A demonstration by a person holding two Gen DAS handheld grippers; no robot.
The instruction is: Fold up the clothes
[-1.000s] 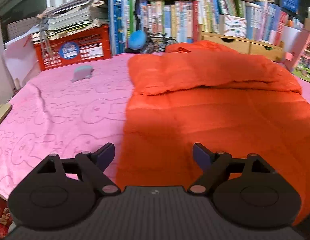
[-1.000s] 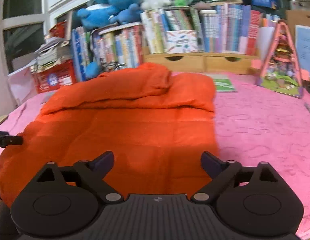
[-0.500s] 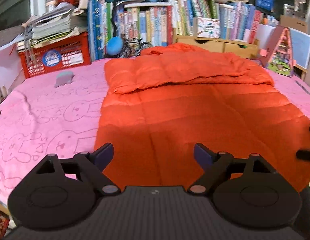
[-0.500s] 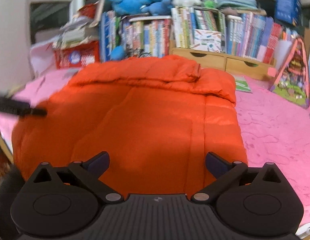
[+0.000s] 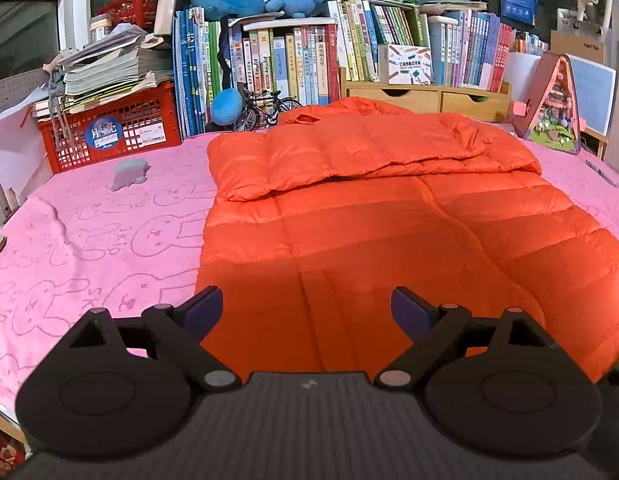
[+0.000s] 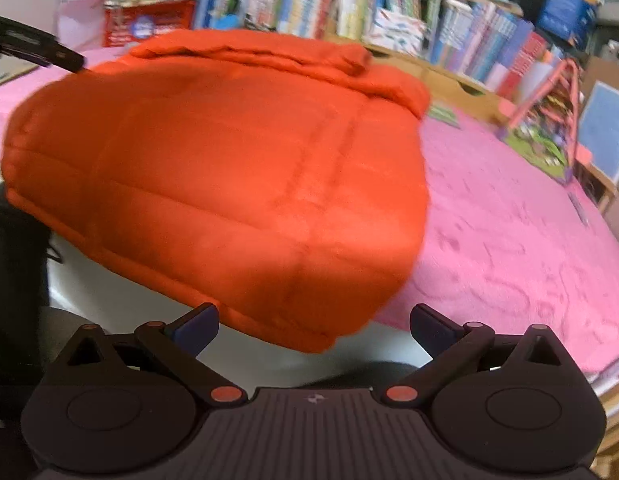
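A pink plush blanket with rabbit outlines (image 5: 89, 240) covers the table. On it lies a puffy orange quilted down jacket (image 5: 369, 216), its long axis running from the near edge toward the row of upright books (image 5: 293, 64), collar end far, top part folded back across it. Its near hem corner (image 6: 309, 332) overhangs the table edge. The left gripper (image 5: 307, 308) hovers over the hem, jaws spread, having just been opening, nothing between them. The right gripper (image 6: 313, 324) is spread wide before the overhanging corner, gripping nothing.
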